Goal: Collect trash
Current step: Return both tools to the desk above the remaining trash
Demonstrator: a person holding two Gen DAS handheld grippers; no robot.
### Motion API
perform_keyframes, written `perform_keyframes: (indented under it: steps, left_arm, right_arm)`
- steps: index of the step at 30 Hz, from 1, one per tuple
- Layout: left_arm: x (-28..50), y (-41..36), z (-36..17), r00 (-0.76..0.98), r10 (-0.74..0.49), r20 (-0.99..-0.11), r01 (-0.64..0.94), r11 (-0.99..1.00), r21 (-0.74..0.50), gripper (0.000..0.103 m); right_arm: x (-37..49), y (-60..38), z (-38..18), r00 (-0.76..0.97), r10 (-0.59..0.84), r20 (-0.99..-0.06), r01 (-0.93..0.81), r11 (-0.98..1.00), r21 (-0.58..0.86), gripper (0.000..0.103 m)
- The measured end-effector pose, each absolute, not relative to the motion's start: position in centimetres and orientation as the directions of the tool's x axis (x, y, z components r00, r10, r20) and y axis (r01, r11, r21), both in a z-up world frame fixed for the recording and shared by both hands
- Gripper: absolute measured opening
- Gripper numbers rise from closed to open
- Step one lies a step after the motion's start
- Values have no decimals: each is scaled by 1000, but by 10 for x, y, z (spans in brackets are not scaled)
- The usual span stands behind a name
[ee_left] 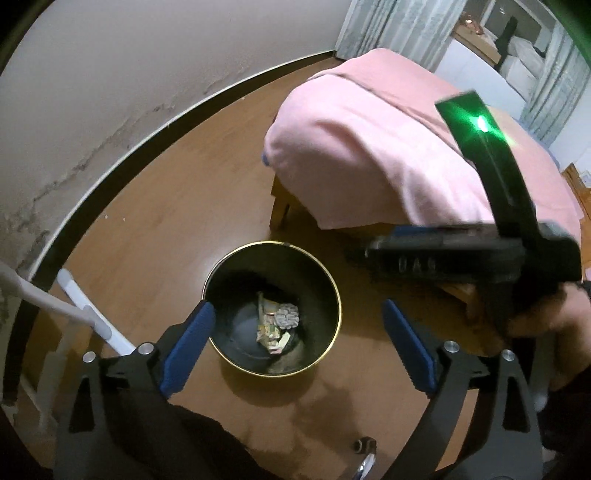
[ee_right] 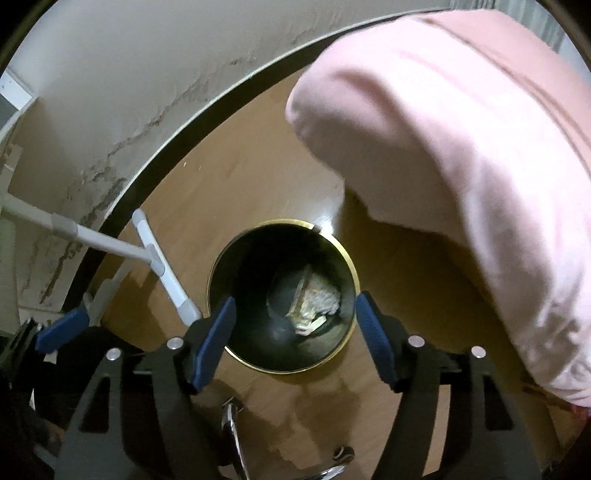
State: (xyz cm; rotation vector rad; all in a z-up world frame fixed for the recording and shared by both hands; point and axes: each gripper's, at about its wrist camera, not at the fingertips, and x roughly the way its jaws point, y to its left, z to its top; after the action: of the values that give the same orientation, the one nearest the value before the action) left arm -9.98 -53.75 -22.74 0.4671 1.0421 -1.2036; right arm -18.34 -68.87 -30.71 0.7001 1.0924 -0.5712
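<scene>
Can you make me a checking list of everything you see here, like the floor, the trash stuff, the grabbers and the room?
Surface: wooden floor, bare around the bin.
Job's things: black trash bin with gold rim, upright; crumpled paper and scraps at its bottom.
Clutter: white mop lying left of the bin.
Grippers: left gripper open, empty, above the bin; right gripper open, empty, above the bin.
Cables: nothing seen.
Surroundings: pink blanket over wooden furniture; stained white wall; curtains.
</scene>
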Motion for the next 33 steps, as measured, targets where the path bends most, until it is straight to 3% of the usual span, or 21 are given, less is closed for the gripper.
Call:
perform_keyframes:
  steps: [9, 16, 19, 23, 29, 33]
  left_arm:
    - [-99, -476, -93, 142, -638, -757, 938, 332, -104, 93]
    - [-18, -339, -21, 419, -604, -678, 806, 592, -28, 95]
    - [27, -255, -8, 551, -514, -658, 669, 743, -21, 95]
    - [74, -137, -9, 681, -305, -666, 435, 900, 33, 95]
    - [119, 12, -28, 688, -64, -723, 93, 996, 0, 95]
    - [118, 64, -39, 670, -14, -742, -5, 1000, -23, 95]
  right_arm:
    - [-198, -680, -176, 457, -284, -843, 732, 659, 175, 76]
    - [-118, -573, -105, 630, -195, -752, 504, 839, 205, 76]
    - [-71, -518, -88, 681, -111, -724, 370, 905, 209, 76]
    - [-4, -436, -76, 700, 18, -714, 184, 962, 204, 76]
    - [66, -324, -67, 686, 151, -711, 2, 978, 209, 76]
    - [108, -273, -72, 661, 165, -732, -29, 980, 195, 76]
